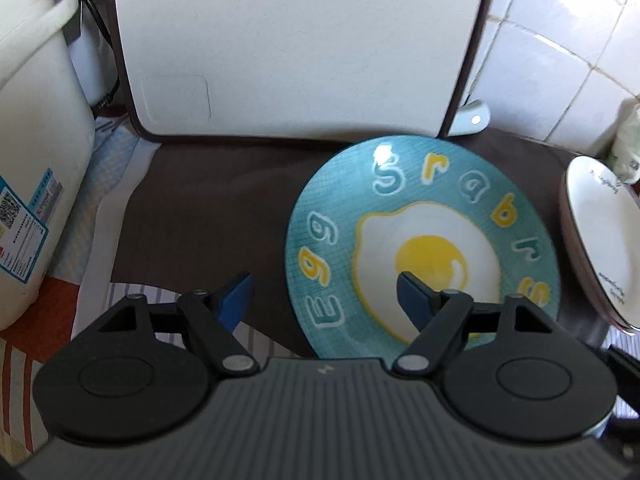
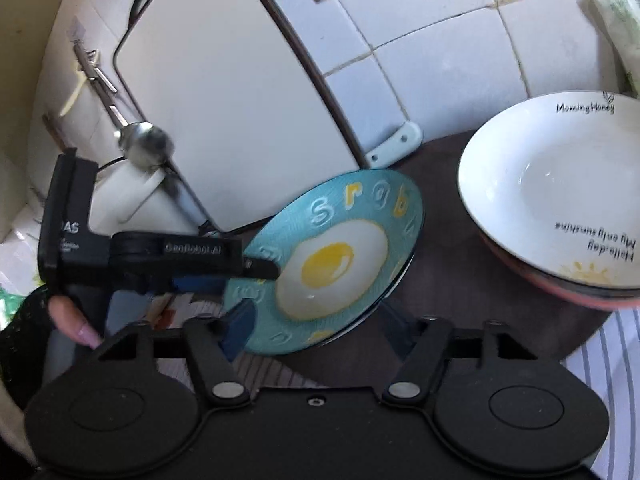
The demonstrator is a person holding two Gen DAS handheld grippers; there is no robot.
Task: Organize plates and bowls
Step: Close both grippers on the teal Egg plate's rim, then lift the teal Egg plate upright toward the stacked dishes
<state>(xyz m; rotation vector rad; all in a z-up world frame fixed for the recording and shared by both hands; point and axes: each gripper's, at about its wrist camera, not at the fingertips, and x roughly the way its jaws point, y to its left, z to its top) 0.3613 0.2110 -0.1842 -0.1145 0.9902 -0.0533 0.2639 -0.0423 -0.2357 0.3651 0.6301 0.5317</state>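
Observation:
A teal plate with a fried-egg picture (image 1: 420, 240) lies on the dark brown mat (image 1: 208, 208); in the right wrist view the plate (image 2: 332, 264) looks tilted, its right edge raised. My left gripper (image 1: 324, 300) is open, its right finger over the plate's egg, its left finger over the mat. It also shows in the right wrist view (image 2: 256, 268), reaching in over the plate's left rim. My right gripper (image 2: 316, 332) is open at the plate's near edge, one finger on each side. A white bowl (image 2: 560, 196) sits stacked on a pink bowl at the right, also in the left wrist view (image 1: 604, 244).
A white appliance (image 1: 296, 44) stands behind the mat against the tiled wall (image 1: 560, 40). A white plastic jug with a blue label (image 1: 36, 176) stands at the left. A metal ladle (image 2: 144, 140) hangs at the left. Striped cloth (image 1: 132, 300) lies under the mat.

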